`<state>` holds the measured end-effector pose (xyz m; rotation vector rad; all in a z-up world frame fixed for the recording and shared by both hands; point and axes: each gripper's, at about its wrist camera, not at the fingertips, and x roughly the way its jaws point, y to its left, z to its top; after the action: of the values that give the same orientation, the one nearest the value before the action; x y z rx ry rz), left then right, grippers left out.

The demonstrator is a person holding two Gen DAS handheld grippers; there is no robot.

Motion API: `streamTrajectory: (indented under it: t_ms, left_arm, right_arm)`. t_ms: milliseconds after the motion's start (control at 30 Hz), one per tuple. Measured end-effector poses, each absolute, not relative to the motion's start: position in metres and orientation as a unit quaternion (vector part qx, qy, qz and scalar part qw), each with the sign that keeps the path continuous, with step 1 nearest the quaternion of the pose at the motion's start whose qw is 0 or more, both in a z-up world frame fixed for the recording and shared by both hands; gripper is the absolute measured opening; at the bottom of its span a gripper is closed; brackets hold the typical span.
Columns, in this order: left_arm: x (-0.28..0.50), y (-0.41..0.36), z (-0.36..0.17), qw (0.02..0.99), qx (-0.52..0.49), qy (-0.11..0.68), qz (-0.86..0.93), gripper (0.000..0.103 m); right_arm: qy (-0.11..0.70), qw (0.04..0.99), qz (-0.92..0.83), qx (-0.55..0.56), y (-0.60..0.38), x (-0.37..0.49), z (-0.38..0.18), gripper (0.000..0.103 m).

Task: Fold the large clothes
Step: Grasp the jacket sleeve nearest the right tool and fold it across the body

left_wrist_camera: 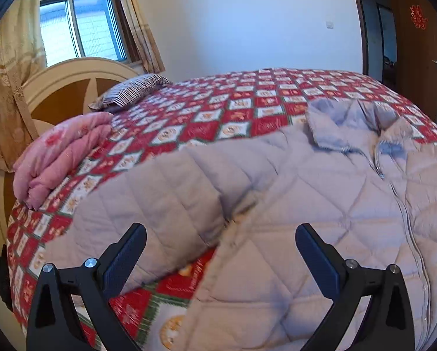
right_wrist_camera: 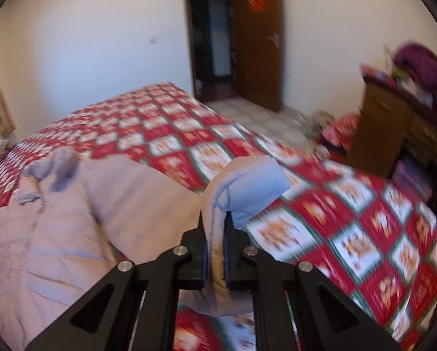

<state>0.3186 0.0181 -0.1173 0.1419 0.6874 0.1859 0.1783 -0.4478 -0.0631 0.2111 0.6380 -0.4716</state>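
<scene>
Left claw [left_wrist_camera: 220,251] spread wide over pale lilac quilted zip jacket [left_wrist_camera: 320,204] on red-checked bed [left_wrist_camera: 218,111]; only right view: right claw [right_wrist_camera: 215,219] clamped on jacket sleeve cuff [right_wrist_camera: 247,187].

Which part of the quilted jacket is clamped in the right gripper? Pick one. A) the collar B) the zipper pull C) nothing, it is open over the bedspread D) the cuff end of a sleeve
D: in the right wrist view the right gripper is shut on the sleeve of the quilted jacket near its cuff end, with padded fabric bunched between the fingers, while the collar lies apart on the bed.
</scene>
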Motion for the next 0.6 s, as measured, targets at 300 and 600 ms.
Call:
streamTrajectory:
  t_ms: [300,600]
  left_arm:
    - [0.331,0.052,-0.123,0.928,0.058,0.345,0.128,0.102]
    - [0.329,0.077,-0.128,0.929,0.074,0.332,0.145,0.102]
  right_arm:
    - [0.272,0.952,-0.14,0.01,-0.337,0.237,-0.026,0.01]
    - [0.273,0.958,-0.053,-0.071,-0.224,0.297,-0.055,0.01]
